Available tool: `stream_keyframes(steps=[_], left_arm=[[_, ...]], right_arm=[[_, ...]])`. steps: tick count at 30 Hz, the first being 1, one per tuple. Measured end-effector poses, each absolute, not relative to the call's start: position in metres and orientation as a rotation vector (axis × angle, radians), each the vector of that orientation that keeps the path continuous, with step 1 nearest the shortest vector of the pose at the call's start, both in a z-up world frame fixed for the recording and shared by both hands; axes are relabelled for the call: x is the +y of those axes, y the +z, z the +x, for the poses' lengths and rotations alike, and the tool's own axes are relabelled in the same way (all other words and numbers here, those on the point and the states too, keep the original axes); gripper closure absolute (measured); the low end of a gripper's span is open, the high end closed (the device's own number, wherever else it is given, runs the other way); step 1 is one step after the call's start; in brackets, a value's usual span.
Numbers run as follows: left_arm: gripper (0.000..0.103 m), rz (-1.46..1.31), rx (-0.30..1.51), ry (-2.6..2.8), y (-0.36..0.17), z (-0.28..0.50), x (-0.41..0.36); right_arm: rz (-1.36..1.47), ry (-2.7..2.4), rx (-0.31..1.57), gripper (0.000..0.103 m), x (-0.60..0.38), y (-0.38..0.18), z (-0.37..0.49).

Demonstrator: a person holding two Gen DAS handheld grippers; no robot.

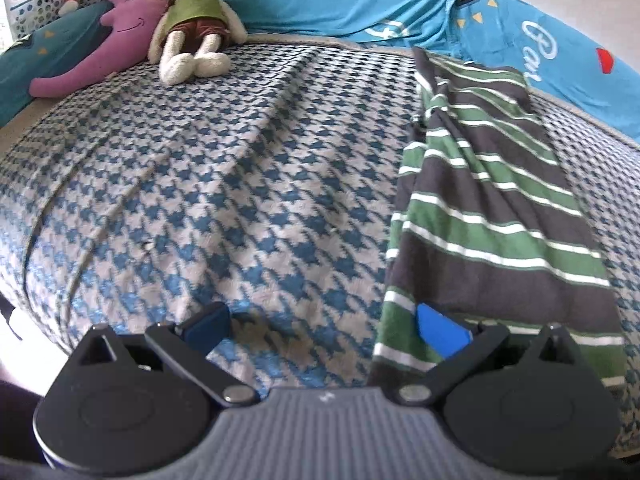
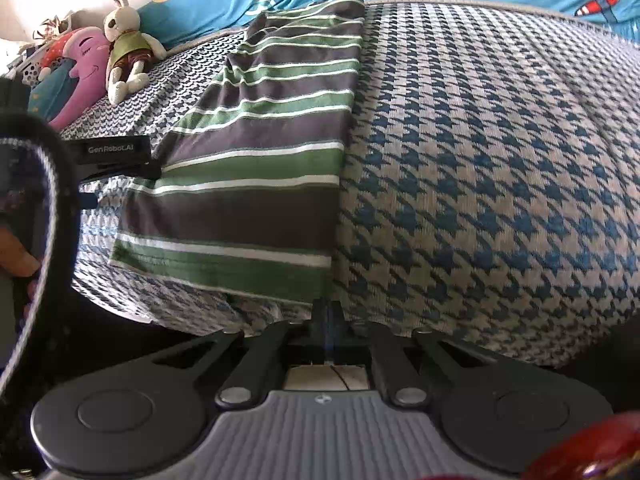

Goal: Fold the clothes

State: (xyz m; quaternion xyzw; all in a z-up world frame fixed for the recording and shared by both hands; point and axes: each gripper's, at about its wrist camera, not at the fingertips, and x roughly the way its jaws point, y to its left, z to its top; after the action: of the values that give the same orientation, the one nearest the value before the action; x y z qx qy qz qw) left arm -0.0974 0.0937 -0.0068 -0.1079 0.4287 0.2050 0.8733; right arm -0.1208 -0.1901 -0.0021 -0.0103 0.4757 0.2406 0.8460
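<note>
From the left wrist view, the left hand-held gripper [image 1: 324, 330] hangs low over a bed whose houndstooth blanket [image 1: 224, 184] is blue and pale. Its jaws are spread wide, with bare blanket between them. The striped garment [image 1: 492, 208], in grey, green and white bands, lies lengthwise on the blanket; its near left edge passes under the right blue pad [image 1: 440, 330], though whether that pad touches the cloth cannot be told. Well beyond the garment's left side, at the far edge of the blanket, a plush rabbit [image 1: 192, 20] in a green top sits upright, and a purple moon-shaped cushion [image 1: 116, 28] leans just beside it. A white perforated basket [image 1: 32, 8] shows behind the cushion. A bright blue sheet [image 1: 400, 4] with stars and lettering runs behind the garment's far end.

From the right wrist view, the right hand-held gripper [image 2: 327, 320] is pressed together at the garment's [image 2: 256, 184] near right corner; the fingertips meet at the hem, but the cloth's edge there is in shadow, so a pinch on it cannot be confirmed. The garment's right edge runs straight away from the gripper. At the garment's left edge the left hand-held gripper [image 2: 114, 164] enters side-on, a label on its body, with a person's fingers [image 2: 18, 256] behind it. The rabbit [image 2: 128, 44] and cushion [image 2: 82, 72] lie beyond the garment's far left. Open blanket [image 2: 500, 160] fills the space right of the garment.
</note>
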Motion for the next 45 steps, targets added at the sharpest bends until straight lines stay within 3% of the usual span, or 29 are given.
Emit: stream_keyframes(steps=[12, 16, 23, 45], left_arm=[[0.000, -0.310, 0.814, 0.372, 0.008, -0.096, 0.099], [0.000, -0.323, 0.797, 0.345, 0.008, -0.078, 0.097], [0.000, -0.301, 0.798, 0.370, -0.001, -0.045, 0.096], [0.000, -0.266, 0.815, 0.480, -0.013, -0.035, 0.116]], right_arm=[[-0.086, 0.610, 0.858, 0.098, -0.188, 0.036, -0.114], [-0.102, 0.651, 0.822, 0.091, -0.179, 0.046, -0.092], [-0.127, 0.680, 0.794, 0.089, -0.165, 0.055, -0.044], [-0.049, 0.715, 0.867, 0.081, -0.133, 0.040, 0.077]])
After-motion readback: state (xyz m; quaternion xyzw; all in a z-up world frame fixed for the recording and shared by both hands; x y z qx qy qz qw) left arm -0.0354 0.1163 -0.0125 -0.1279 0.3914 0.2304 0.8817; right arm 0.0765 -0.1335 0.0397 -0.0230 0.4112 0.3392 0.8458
